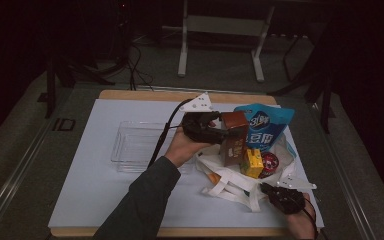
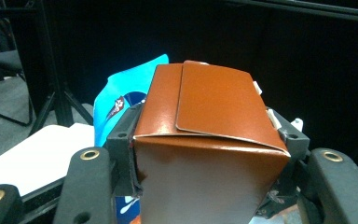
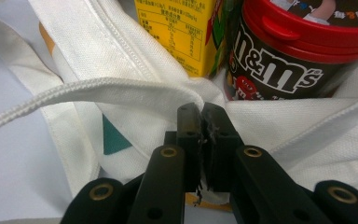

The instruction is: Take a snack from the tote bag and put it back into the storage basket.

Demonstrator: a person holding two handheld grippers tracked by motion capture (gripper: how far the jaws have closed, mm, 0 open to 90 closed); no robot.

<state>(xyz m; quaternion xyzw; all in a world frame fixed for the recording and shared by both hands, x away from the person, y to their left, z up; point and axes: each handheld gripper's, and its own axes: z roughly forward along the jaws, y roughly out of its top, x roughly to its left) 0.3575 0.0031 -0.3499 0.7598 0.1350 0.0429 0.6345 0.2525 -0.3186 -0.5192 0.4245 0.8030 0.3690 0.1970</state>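
My left gripper (image 1: 219,131) is shut on a brown carton (image 1: 233,137) and holds it above the white tote bag (image 1: 225,184). In the left gripper view the brown carton (image 2: 209,140) sits between both jaws, its folded top toward the camera. My right gripper (image 1: 269,189) pinches the bag's edge at the front right; in the right gripper view its jaws (image 3: 203,122) are shut on the white bag fabric (image 3: 135,91). A yellow juice box (image 1: 251,163) and a red-lidded M&M's tub (image 1: 269,164) lie in the bag's mouth. A blue snack pouch (image 1: 264,125) stands behind the carton.
A clear plastic tray (image 1: 135,145) lies left of the hand on the white mat (image 1: 105,175). The wooden table edge (image 1: 145,94) runs along the back. Black cables and a metal stand (image 1: 182,45) are on the floor beyond the table.
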